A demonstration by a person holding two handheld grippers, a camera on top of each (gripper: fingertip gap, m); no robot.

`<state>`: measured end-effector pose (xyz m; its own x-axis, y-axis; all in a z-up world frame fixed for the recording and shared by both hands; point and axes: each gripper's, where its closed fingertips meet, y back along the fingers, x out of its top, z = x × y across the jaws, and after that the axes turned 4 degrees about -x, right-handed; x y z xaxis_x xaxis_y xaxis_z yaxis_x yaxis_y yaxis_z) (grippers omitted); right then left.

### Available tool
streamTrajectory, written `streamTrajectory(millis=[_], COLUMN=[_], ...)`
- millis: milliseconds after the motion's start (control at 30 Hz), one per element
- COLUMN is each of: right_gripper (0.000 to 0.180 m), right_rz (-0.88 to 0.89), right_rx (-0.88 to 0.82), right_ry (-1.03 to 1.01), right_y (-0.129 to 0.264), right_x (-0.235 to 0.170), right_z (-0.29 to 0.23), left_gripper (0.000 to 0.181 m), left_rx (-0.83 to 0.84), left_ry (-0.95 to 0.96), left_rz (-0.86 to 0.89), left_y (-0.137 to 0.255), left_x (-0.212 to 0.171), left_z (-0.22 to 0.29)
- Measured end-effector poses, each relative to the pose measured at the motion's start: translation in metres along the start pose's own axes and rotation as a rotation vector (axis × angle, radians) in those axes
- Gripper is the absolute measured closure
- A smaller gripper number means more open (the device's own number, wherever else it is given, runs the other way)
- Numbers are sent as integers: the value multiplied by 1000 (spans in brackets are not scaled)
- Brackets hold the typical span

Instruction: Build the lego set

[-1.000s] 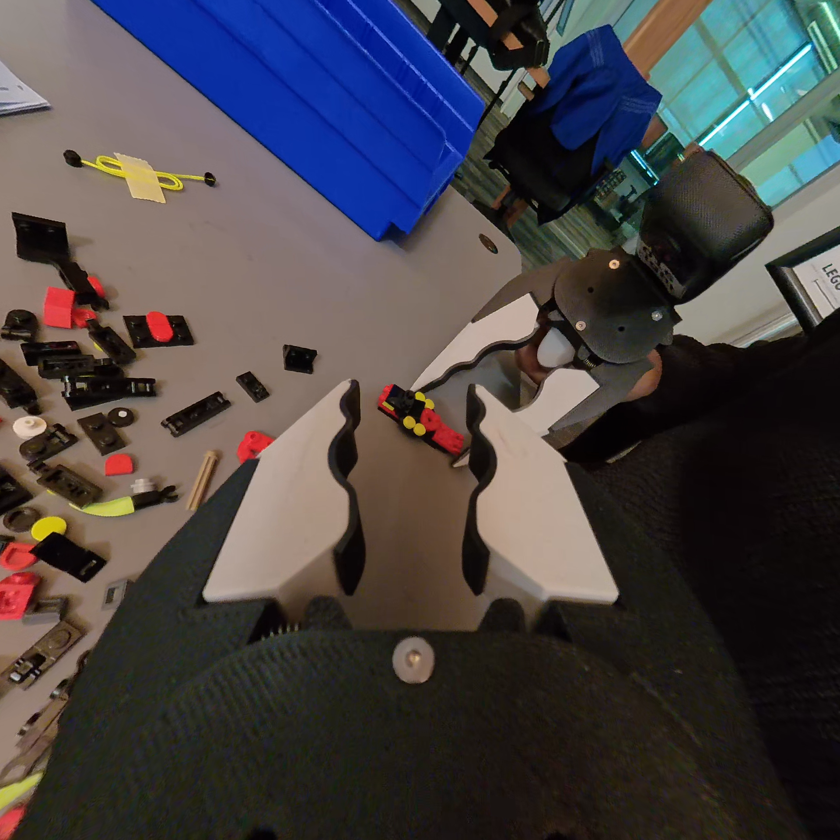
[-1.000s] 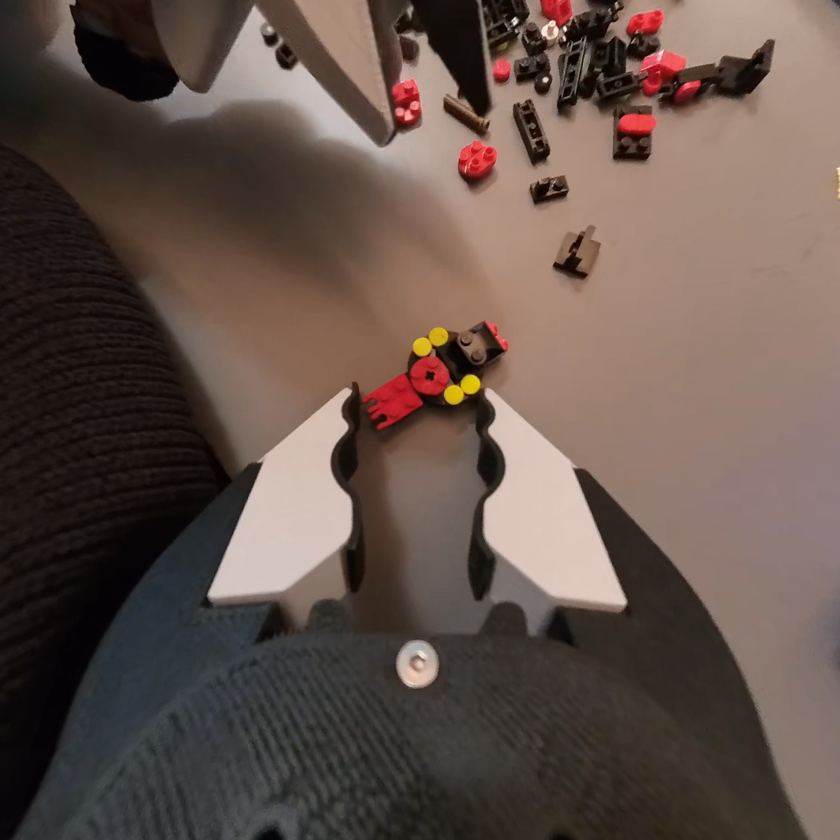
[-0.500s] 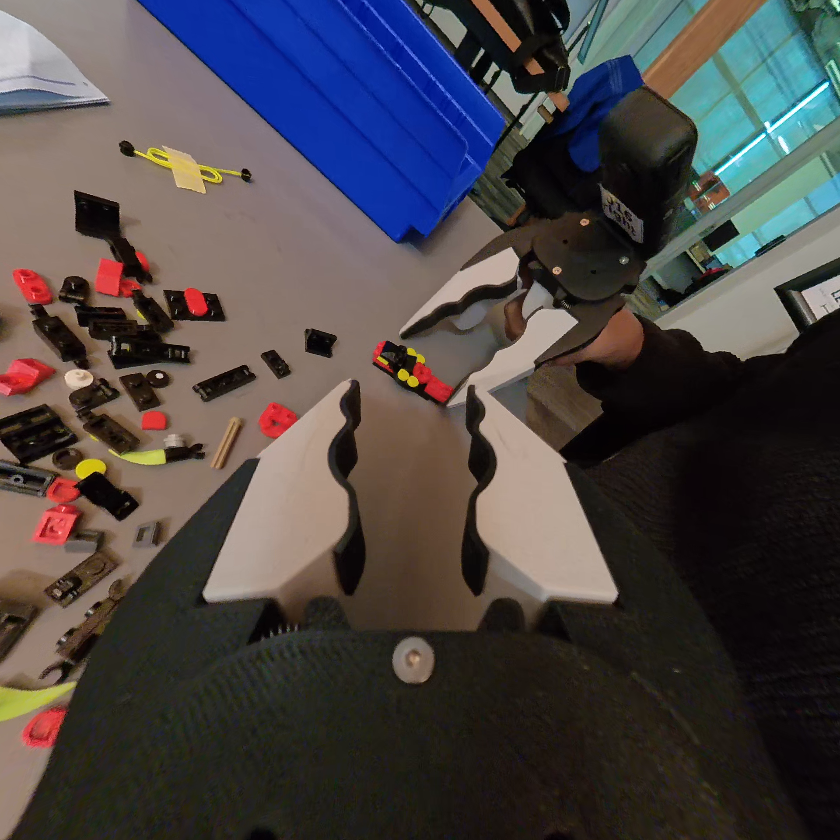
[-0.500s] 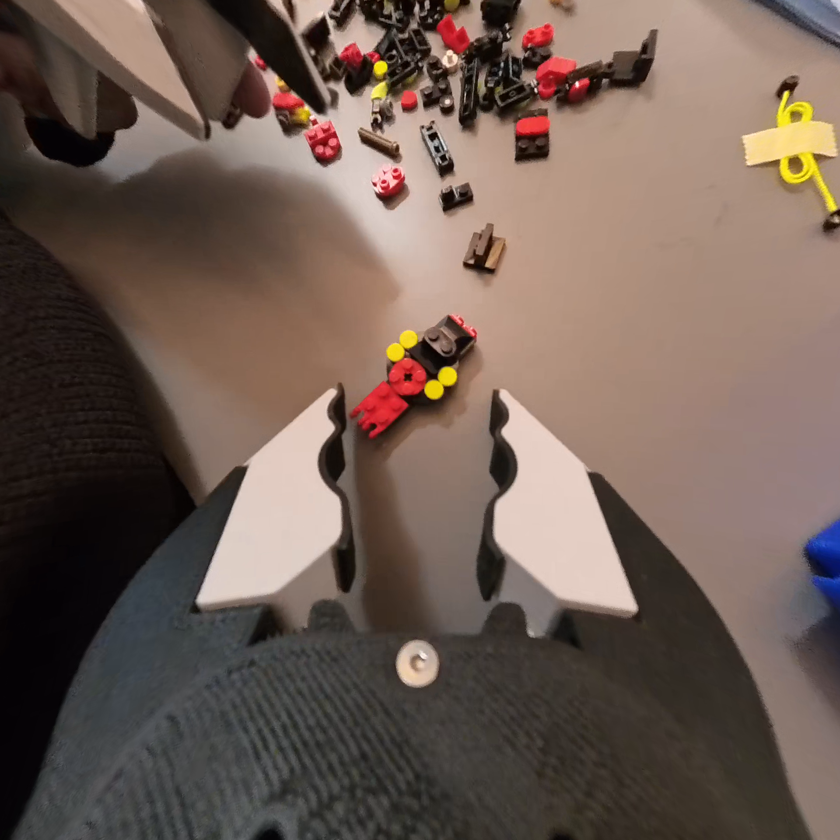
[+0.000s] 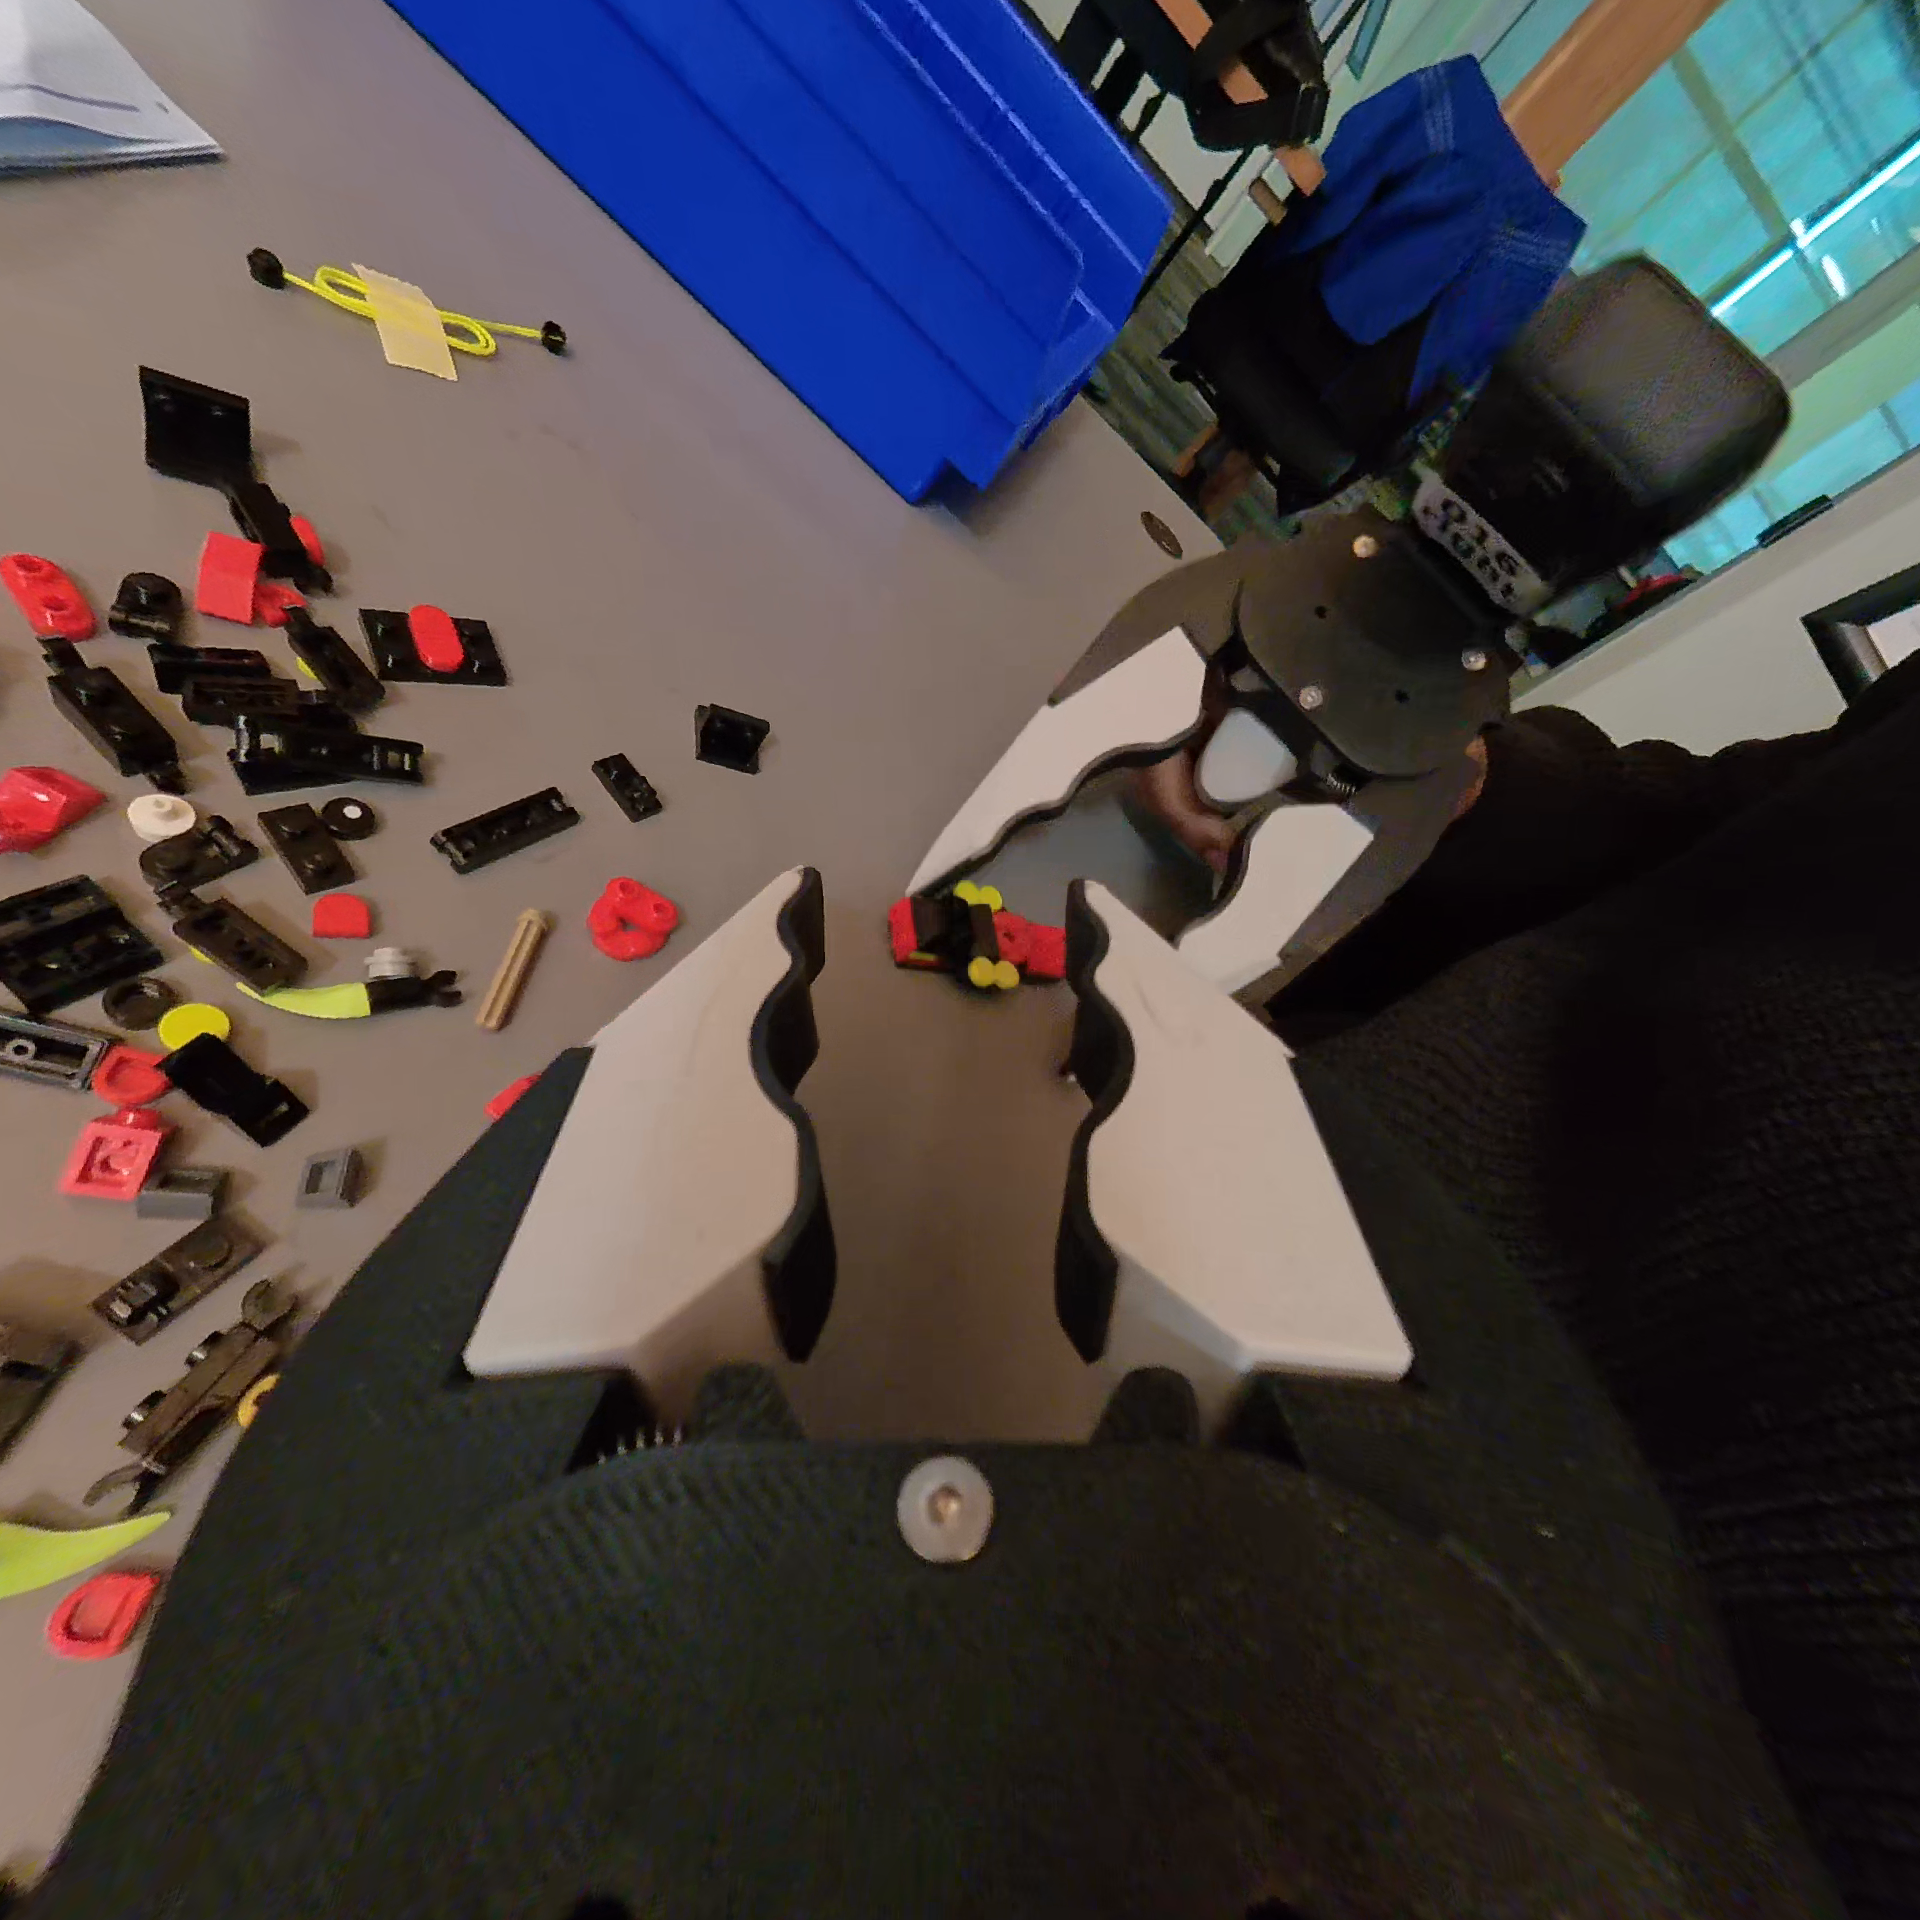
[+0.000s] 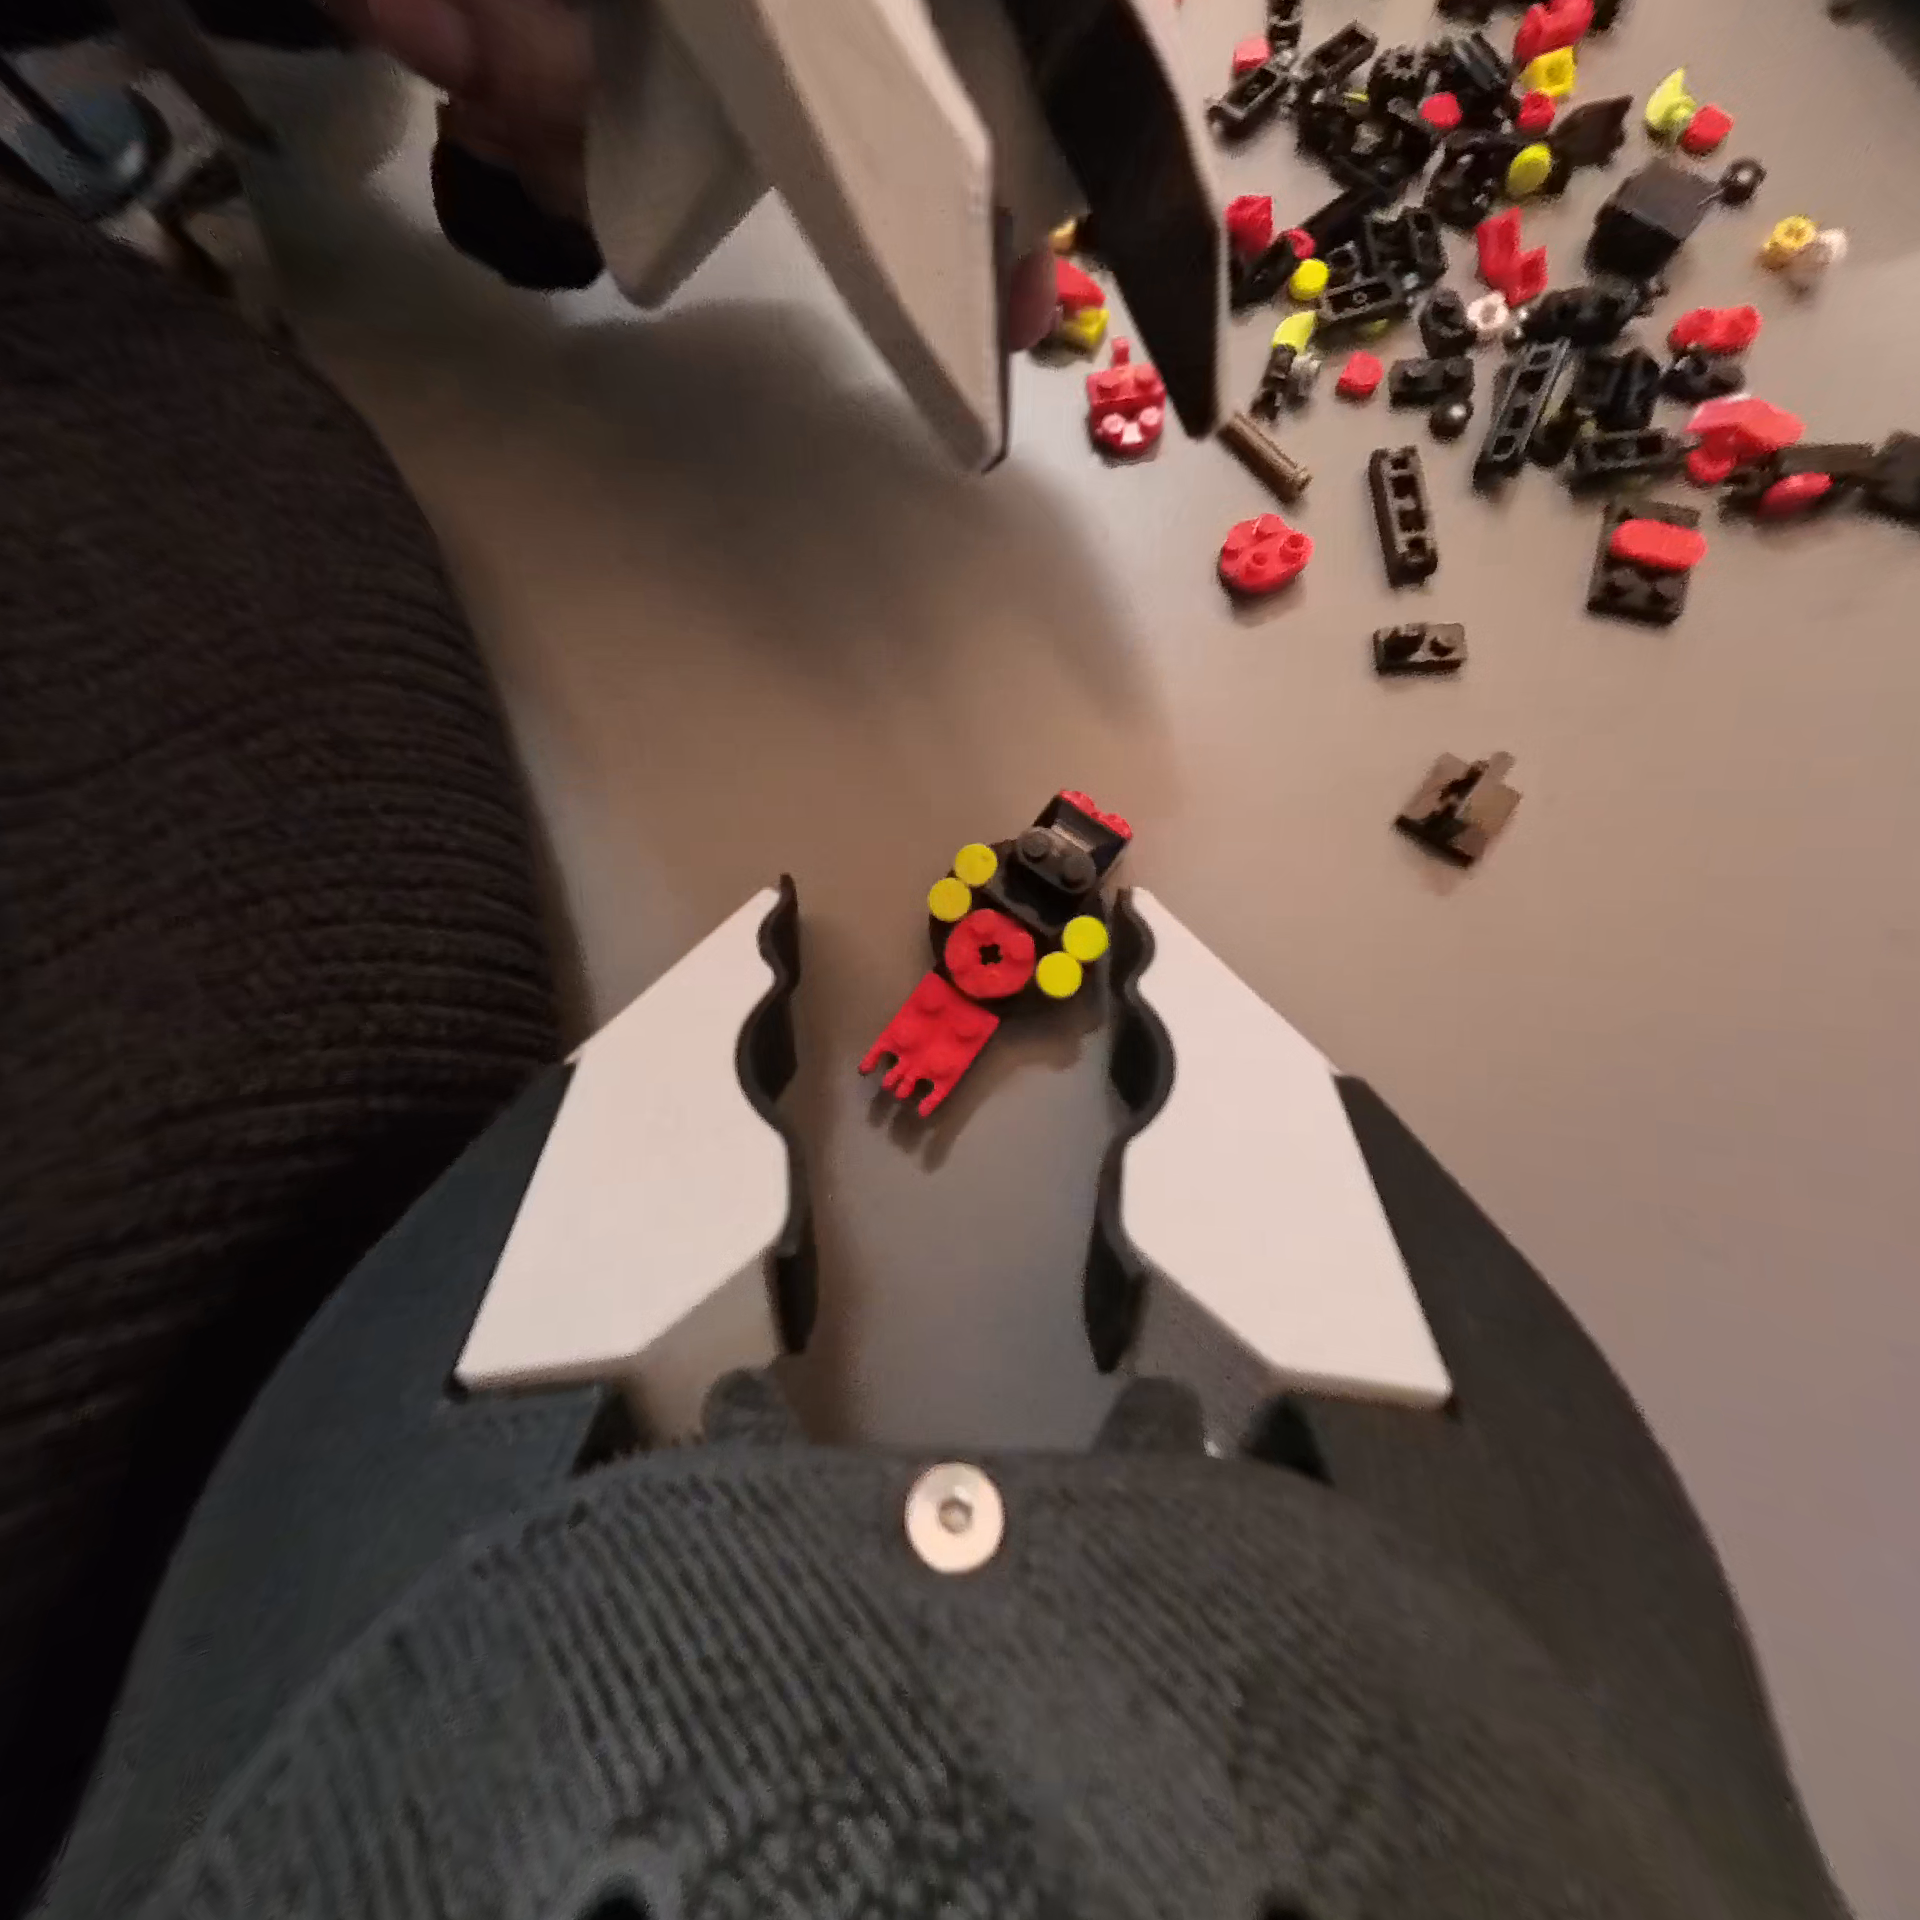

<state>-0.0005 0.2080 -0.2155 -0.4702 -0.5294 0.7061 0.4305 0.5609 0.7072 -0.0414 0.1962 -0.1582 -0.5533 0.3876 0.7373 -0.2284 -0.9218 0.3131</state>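
Note:
A small built assembly (image 6: pixel 997 956) of red, black and yellow pieces lies flat on the grey table (image 6: pixel 1351 1039). My right gripper (image 6: pixel 954 899) is open, with its fingertips on either side of the assembly's round middle. The right finger is close to a yellow stud, and there is a gap at the left finger. My left gripper (image 5: pixel 943 894) is open and empty, just short of the same assembly (image 5: pixel 977 940). The right gripper (image 5: pixel 1039 862) faces it from the far side. The left gripper also shows in the right wrist view (image 6: pixel 1091 431), hanging above the table.
Several loose red, black and yellow pieces (image 5: pixel 260 748) lie spread over the table's left, and also show in the right wrist view (image 6: pixel 1507 312). Blue bins (image 5: pixel 831 208), a yellow cord with tape (image 5: pixel 416 322) and paper (image 5: pixel 83 104) are at the back. A dark knitted sleeve (image 5: pixel 1610 1143) is at the right. Tip to tip, the grippers are about 7 centimeters apart.
The right gripper has moved forward, so the assembly now lies between its fingertips, and its jaws have narrowed a little. The left gripper has moved closer to the assembly.

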Motion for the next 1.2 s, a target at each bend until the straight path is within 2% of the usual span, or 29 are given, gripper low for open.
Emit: streamTrajectory(millis=[300, 433, 667, 833, 1200], right_gripper=[120, 112, 109, 120, 120], right_rz=[-19, -35, -55, -68, -8], right_rx=[-86, -114, -167, -241, -195], right_ry=[28, 15, -25, -27, -69], right_y=[4, 8, 18, 27, 27], right_x=[-8, -12, -21, -25, -17], right_z=[17, 25, 43, 59, 55], left_gripper=[137, 137, 137, 137, 137], left_rx=[-17, -14, -19, -29, -38], left_ry=[21, 15, 24, 40, 63], left_rz=[-15, -23, -20, -14, -3], left_y=[-1, -1, -1, 0, 0], left_x=[-3, -4, -4, -4, -2], left_z=[1, 1, 2, 2, 1])
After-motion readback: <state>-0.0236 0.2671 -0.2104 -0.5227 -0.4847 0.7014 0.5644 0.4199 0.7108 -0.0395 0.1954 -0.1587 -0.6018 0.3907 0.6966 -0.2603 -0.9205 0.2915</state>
